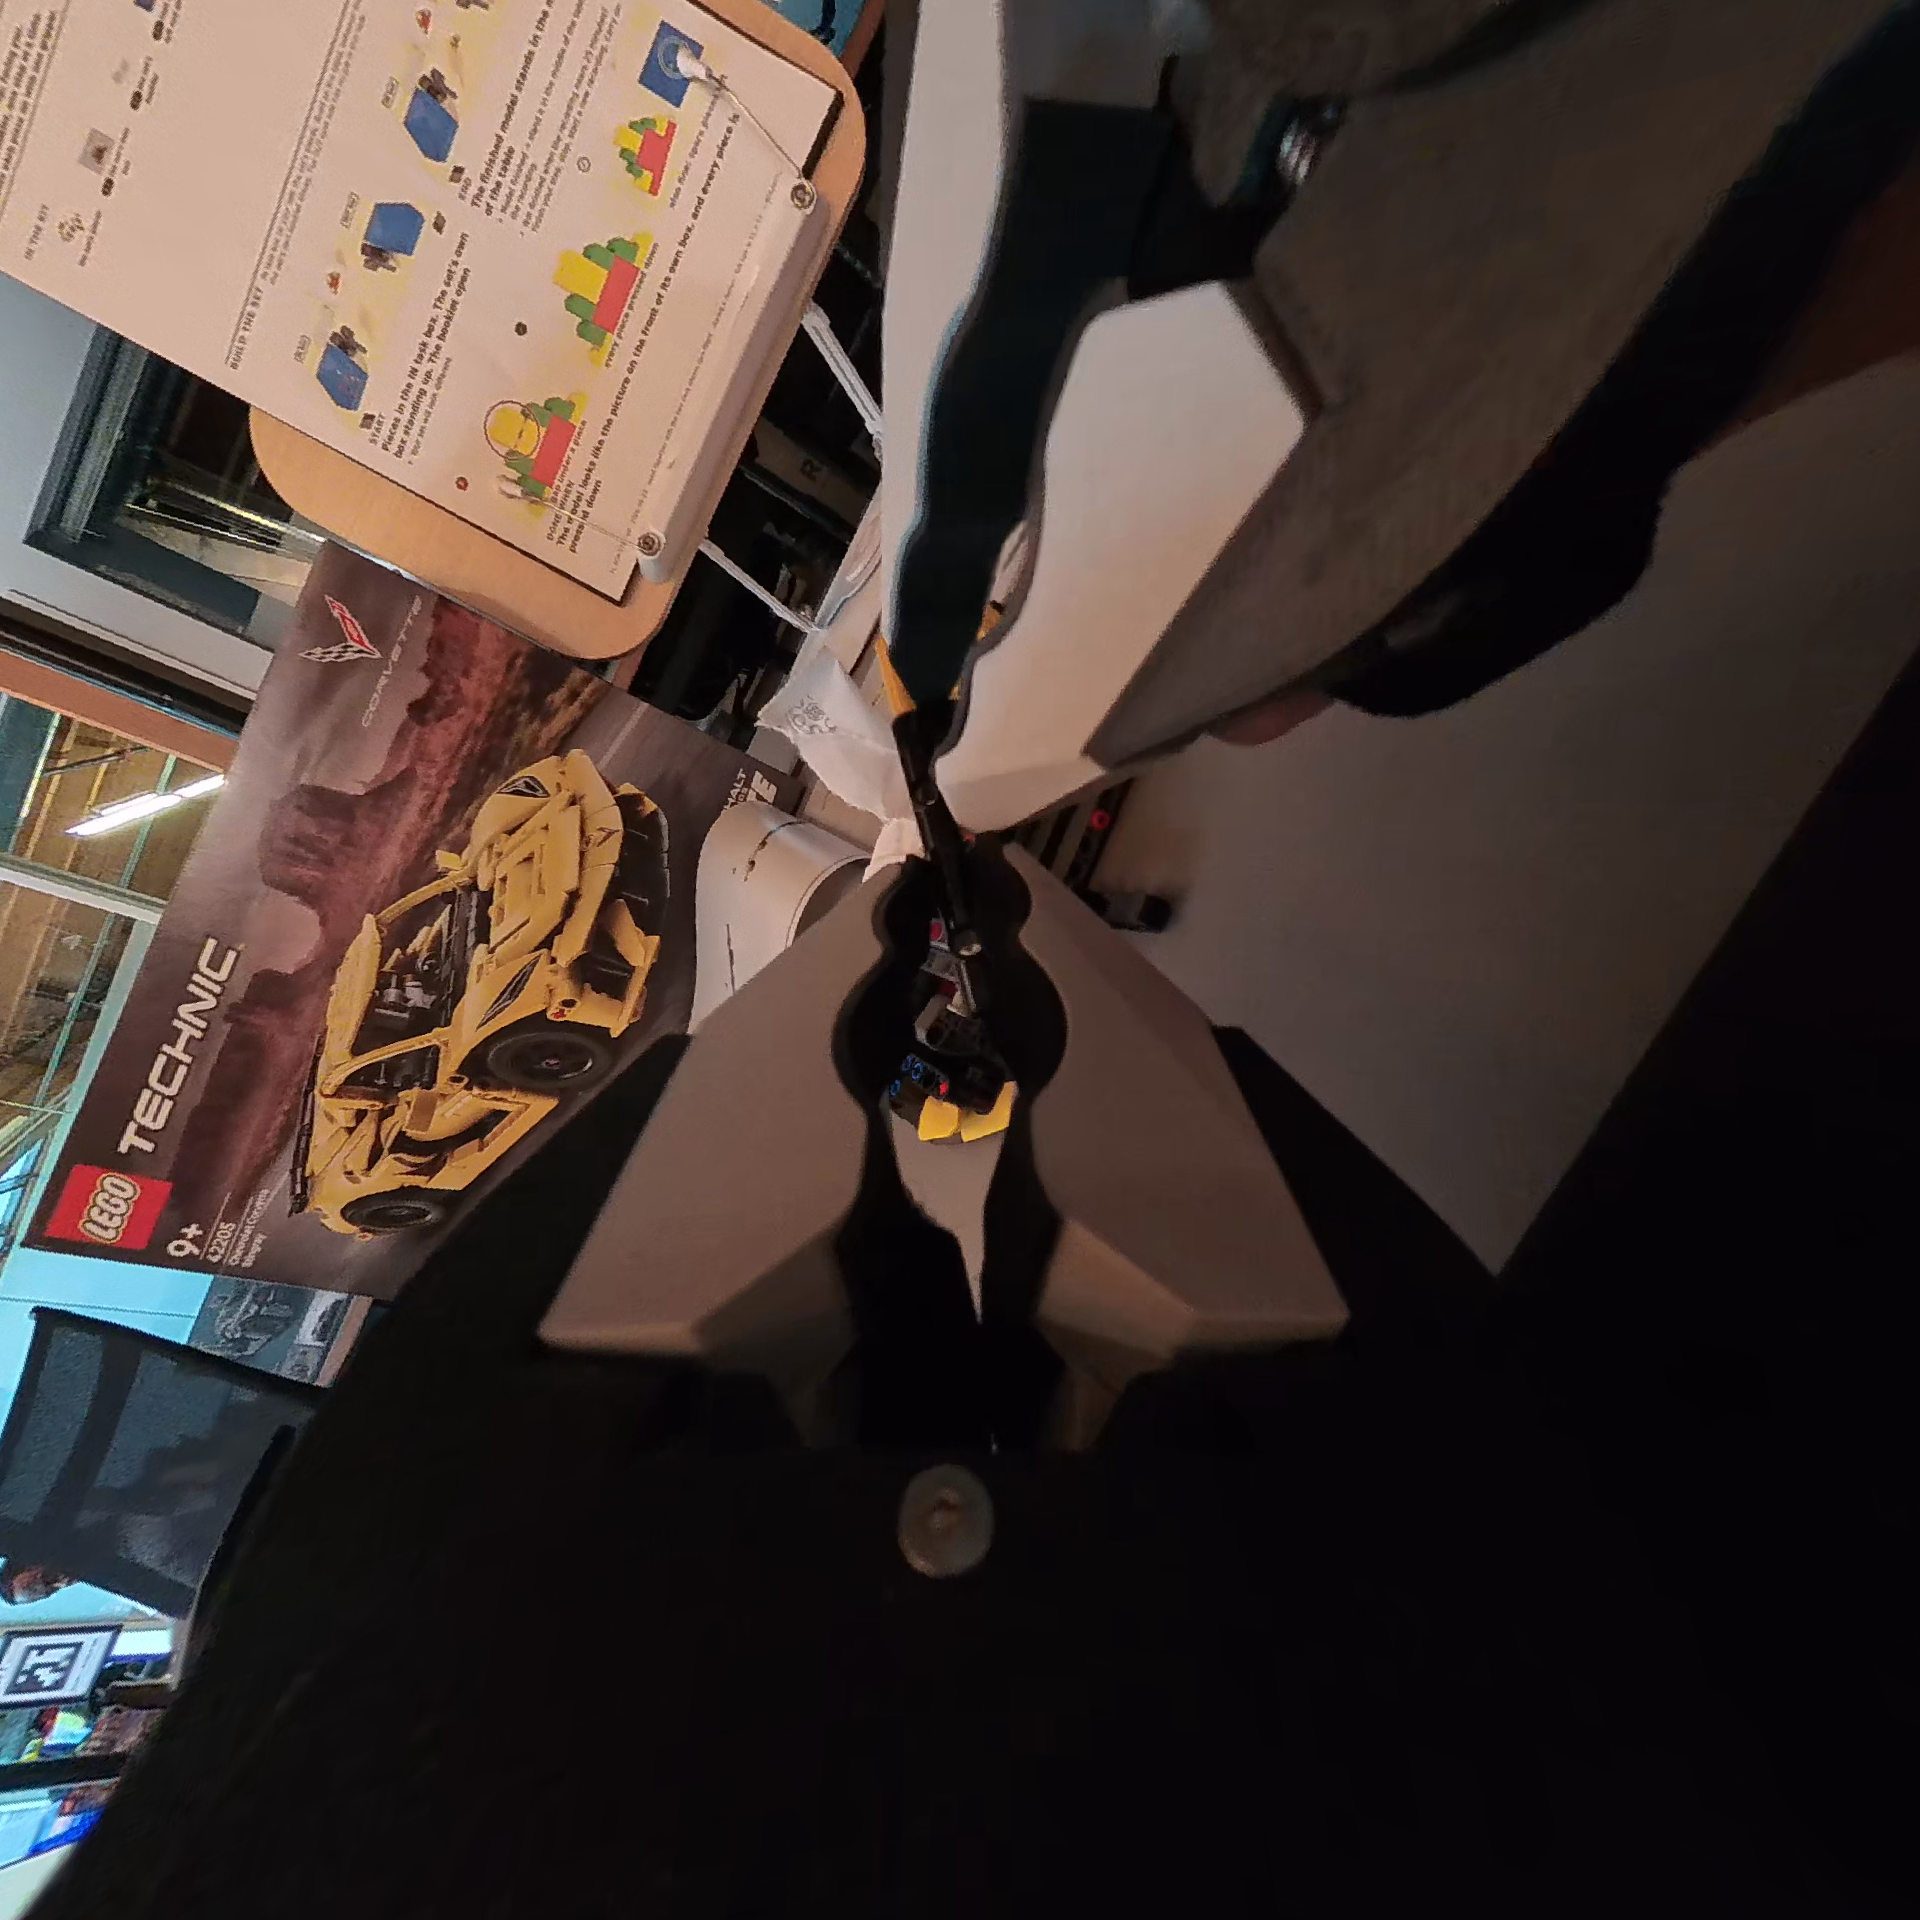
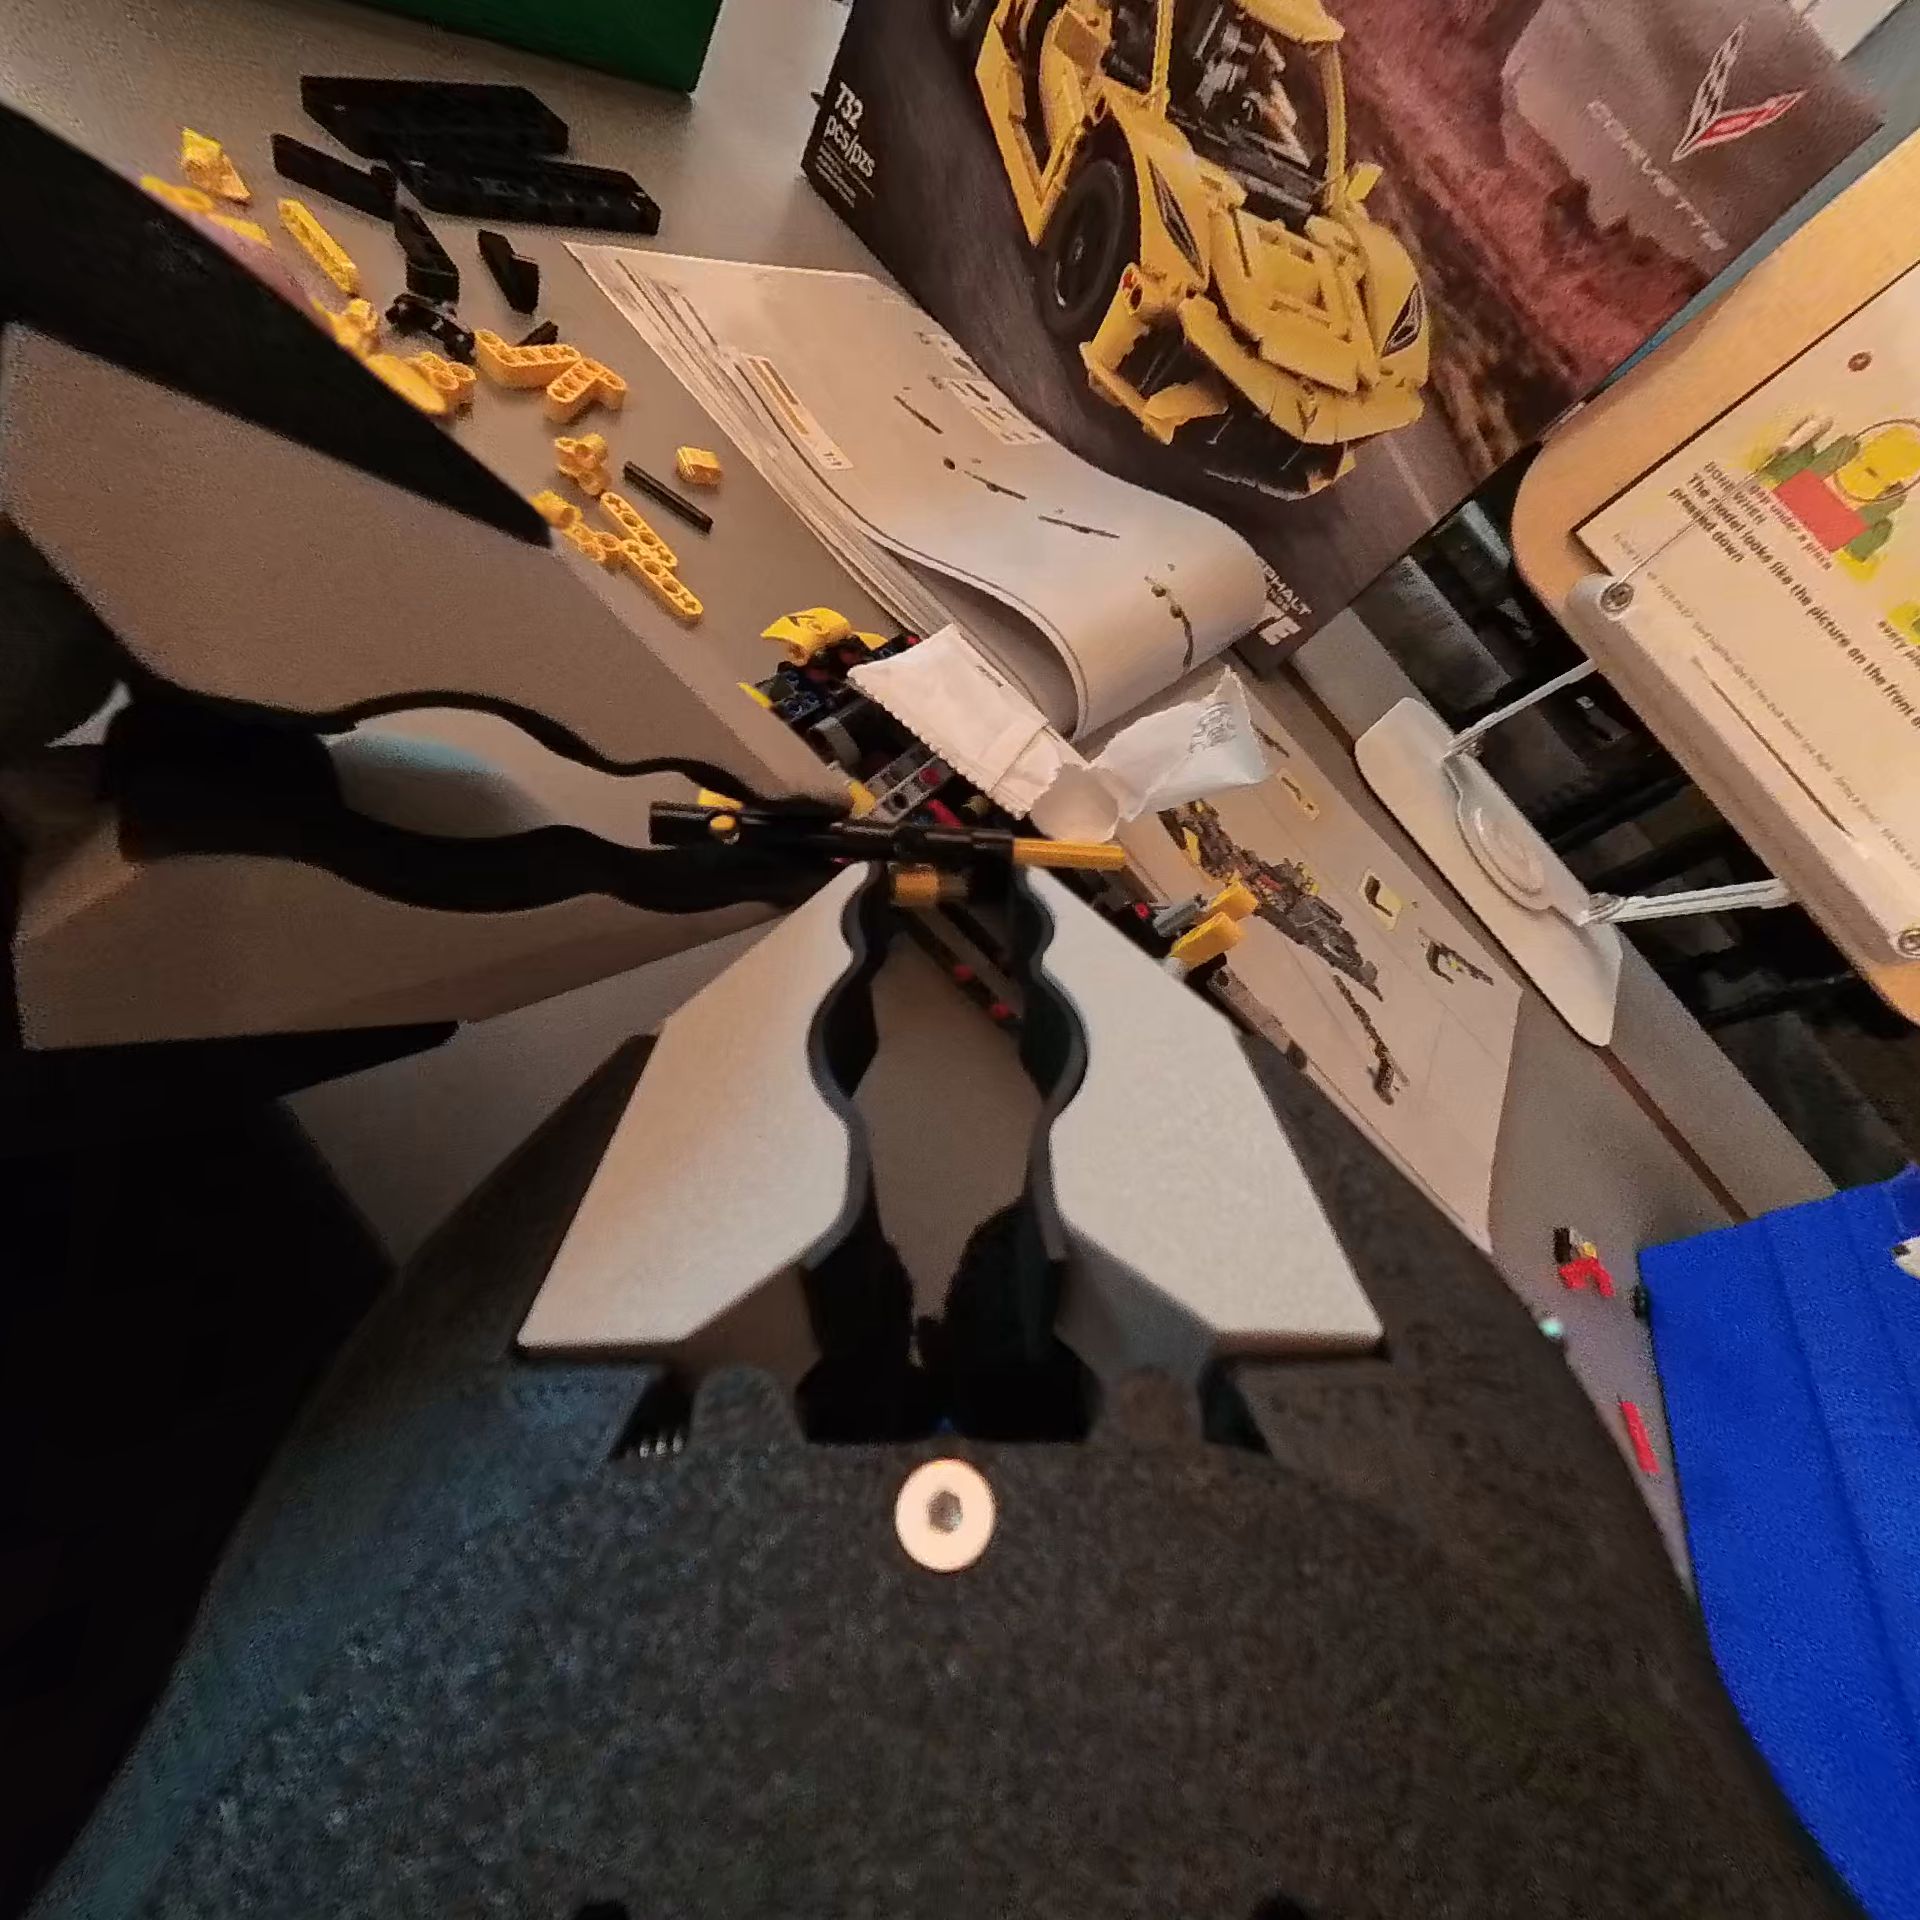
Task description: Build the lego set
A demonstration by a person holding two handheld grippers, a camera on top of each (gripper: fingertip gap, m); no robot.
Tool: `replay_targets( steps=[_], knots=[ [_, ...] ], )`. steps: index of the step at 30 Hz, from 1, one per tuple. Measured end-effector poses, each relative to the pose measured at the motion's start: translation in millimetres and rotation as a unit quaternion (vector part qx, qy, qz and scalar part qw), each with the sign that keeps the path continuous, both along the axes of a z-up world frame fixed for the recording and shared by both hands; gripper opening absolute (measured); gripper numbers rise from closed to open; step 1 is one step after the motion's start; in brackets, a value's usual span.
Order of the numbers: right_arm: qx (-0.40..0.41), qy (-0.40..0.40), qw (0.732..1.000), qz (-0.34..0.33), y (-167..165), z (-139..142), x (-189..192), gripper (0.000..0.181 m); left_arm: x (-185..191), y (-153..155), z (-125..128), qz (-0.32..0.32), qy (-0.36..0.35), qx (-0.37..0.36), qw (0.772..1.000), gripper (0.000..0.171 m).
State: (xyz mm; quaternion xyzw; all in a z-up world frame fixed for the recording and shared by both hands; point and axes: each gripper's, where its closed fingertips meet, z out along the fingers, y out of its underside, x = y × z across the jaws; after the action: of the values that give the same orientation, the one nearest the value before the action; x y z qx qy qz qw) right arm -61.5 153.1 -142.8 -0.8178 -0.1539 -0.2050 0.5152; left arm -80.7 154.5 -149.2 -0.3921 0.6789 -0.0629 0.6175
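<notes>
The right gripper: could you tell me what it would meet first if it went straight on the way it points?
The right gripper already has the black and yellow rod assembly at its fingertips. Straight beyond, it would probably meet the part-built model, though depth is unclear.

I see a laminated sheet on a wooden board, propped on a white stand. Near me lies a blue folder.
</notes>
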Motion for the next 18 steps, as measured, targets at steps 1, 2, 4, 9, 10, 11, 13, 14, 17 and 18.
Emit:
replay_targets(
  steps=[1,2,4,9,10,11,13,14,17,18],
  knots=[
    [0.002,-0.001,1.000,0.001,0.0,0.6,0.1,0.021,0.1,-0.1,0.6,0.000,-0.001,0.002,1.000,0.005],
    [0.004,-0.006,1.000,0.000,-0.1,1.1,0.0,0.021,0.0,-0.1,0.5,0.001,-0.001,0.002,1.000,0.005],
    [0.003,-0.006,1.000,-0.003,-0.3,0.5,-0.1,0.021,-0.2,0.0,0.5,0.002,0.000,0.007,1.000,0.005],
    [-0.001,0.002,1.000,-0.002,-1.6,-0.5,-0.3,0.021,-0.3,-1.5,0.4,0.000,0.002,0.020,1.000,0.005],
    [-0.002,0.004,1.000,-0.002,-1.9,-1.0,-0.2,0.021,-0.2,-1.8,0.2,-0.001,0.003,0.023,1.000,0.005],
    [-0.003,0.001,1.000,-0.001,-2.2,-1.3,-0.1,0.021,-0.1,-2.0,-0.2,-0.001,0.005,0.028,1.000,0.004],
    [-0.008,0.004,1.000,-0.001,-2.7,-2.2,0.0,0.021,-0.2,-2.4,-0.5,-0.002,0.006,0.033,0.999,0.004],
    [-0.006,0.006,1.000,0.001,-2.8,-1.7,0.0,0.021,-0.2,-2.5,0.3,-0.002,0.004,0.036,0.999,0.005],
    [-0.004,0.017,1.000,0.003,-3.5,-1.2,0.2,0.021,0.0,-3.3,1.1,-0.004,0.003,0.044,0.999,0.005],
    [-0.002,0.020,1.000,0.005,-3.8,-1.0,0.3,0.020,0.0,-3.6,1.4,-0.005,0.002,0.048,0.999,0.005]
  ],
)
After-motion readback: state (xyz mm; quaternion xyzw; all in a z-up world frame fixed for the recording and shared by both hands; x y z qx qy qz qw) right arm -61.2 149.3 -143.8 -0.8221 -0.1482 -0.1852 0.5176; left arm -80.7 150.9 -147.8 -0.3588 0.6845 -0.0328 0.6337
